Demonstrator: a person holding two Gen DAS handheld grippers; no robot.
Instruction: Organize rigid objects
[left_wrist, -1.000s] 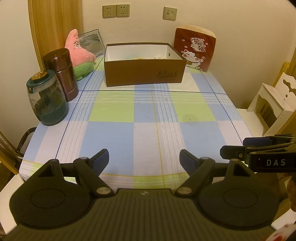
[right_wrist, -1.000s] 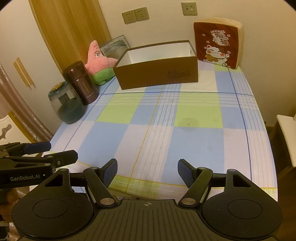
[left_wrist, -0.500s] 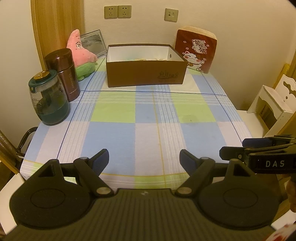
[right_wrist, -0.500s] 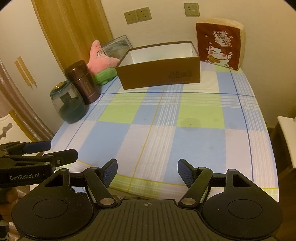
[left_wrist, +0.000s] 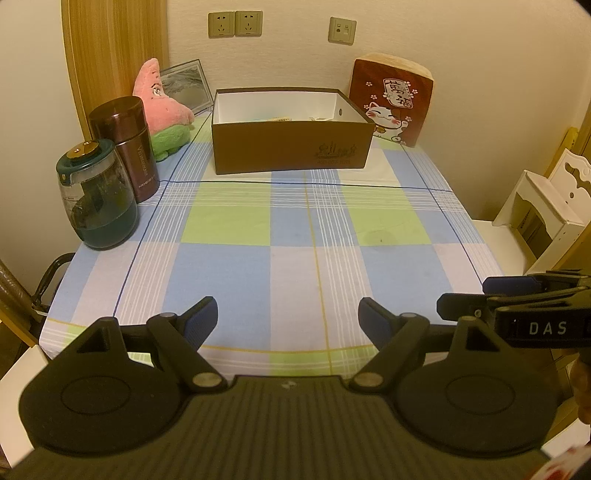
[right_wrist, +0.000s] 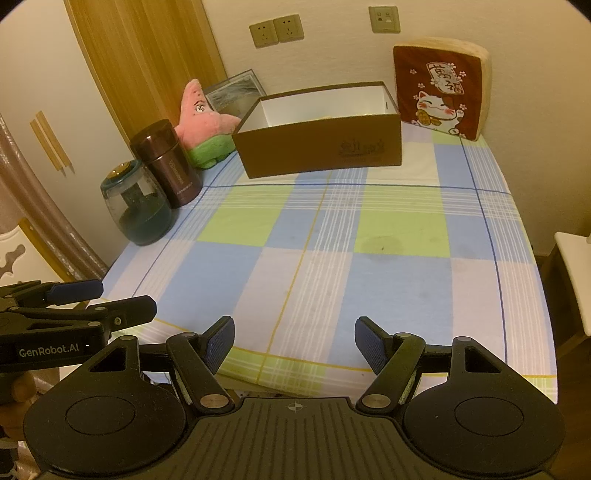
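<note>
left gripper (left_wrist: 286, 317) hovering, jaws wide, holding nothing | right gripper (right_wrist: 293, 338) likewise wide, empty | both idling near checked tablecloth (left_wrist: 295, 258) edge, likely done: brown cardboard box (left_wrist: 291, 147) holding items

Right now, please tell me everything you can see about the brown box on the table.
The brown box is a rectangular, lidless carton, apparently cardboard, brown outside and white inside, with a small dark printed logo on its front wall. It stands upright and level at the far end of the checked tablecloth, near the wall. A few pale things lie inside, too hidden to name. Nothing visibly touches it except the cloth.
</note>
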